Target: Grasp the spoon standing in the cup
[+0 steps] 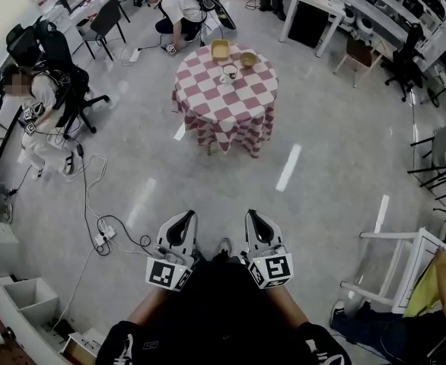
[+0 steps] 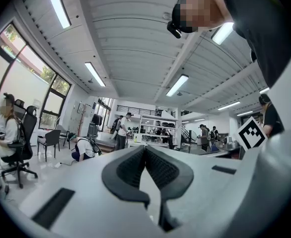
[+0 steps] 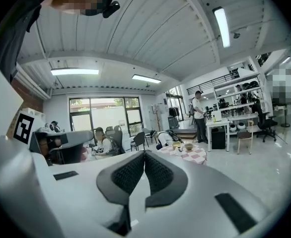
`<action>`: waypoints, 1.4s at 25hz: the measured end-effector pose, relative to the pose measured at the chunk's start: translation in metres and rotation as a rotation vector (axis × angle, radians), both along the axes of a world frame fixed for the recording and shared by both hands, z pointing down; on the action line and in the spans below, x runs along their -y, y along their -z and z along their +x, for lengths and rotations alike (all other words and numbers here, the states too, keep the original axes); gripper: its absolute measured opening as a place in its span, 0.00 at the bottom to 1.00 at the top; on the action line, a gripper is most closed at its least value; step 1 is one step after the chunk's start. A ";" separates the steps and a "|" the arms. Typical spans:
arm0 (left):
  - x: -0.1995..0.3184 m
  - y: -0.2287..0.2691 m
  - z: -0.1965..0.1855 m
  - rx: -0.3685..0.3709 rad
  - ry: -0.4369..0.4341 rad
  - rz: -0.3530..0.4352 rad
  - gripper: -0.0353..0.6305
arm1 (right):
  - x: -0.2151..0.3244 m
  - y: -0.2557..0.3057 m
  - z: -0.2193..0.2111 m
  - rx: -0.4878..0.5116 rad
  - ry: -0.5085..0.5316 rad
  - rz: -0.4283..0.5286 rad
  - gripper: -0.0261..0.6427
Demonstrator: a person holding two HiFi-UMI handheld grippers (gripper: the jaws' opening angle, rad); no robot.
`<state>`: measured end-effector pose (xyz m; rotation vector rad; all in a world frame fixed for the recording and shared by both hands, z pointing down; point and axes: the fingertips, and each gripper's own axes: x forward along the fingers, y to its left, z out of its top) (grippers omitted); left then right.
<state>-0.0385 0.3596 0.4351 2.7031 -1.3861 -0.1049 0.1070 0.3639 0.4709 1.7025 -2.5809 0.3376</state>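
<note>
A round table with a red-and-white checked cloth [image 1: 224, 101] stands far ahead on the grey floor. On it sits a white cup [image 1: 229, 72] with a spoon in it, too small to make out in detail. My left gripper [image 1: 183, 219] and right gripper [image 1: 255, 219] are held low and close to my body, far short of the table, both shut and empty. In the right gripper view the table [image 3: 191, 155] shows small beyond the shut right gripper [image 3: 144, 153]. The left gripper [image 2: 145, 148], also shut, points away from the table.
A yellow tray [image 1: 220, 49] and a tan bowl [image 1: 248, 59] share the table. A person crouches behind it [image 1: 181, 10]; another sits at left [image 1: 44, 101]. Cables and a power strip [image 1: 103, 236] lie on the floor at left; a white rack [image 1: 394, 268] stands at right.
</note>
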 end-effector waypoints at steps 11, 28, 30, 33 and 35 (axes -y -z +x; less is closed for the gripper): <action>0.030 -0.010 0.026 -0.004 0.036 -0.020 0.07 | 0.041 -0.013 0.036 0.011 0.032 0.013 0.08; 0.288 -0.026 -0.011 -0.050 -0.035 -0.060 0.07 | 0.285 -0.017 -0.016 -0.093 0.000 -0.037 0.08; 0.315 -0.025 -0.015 -0.049 -0.058 -0.060 0.07 | 0.315 -0.017 -0.020 -0.103 -0.021 -0.044 0.08; 0.354 -0.026 -0.024 -0.028 -0.075 -0.062 0.07 | 0.355 -0.016 -0.024 -0.108 -0.060 -0.052 0.08; 0.373 -0.028 -0.026 -0.030 -0.079 -0.064 0.07 | 0.376 -0.017 -0.024 -0.111 -0.075 -0.065 0.08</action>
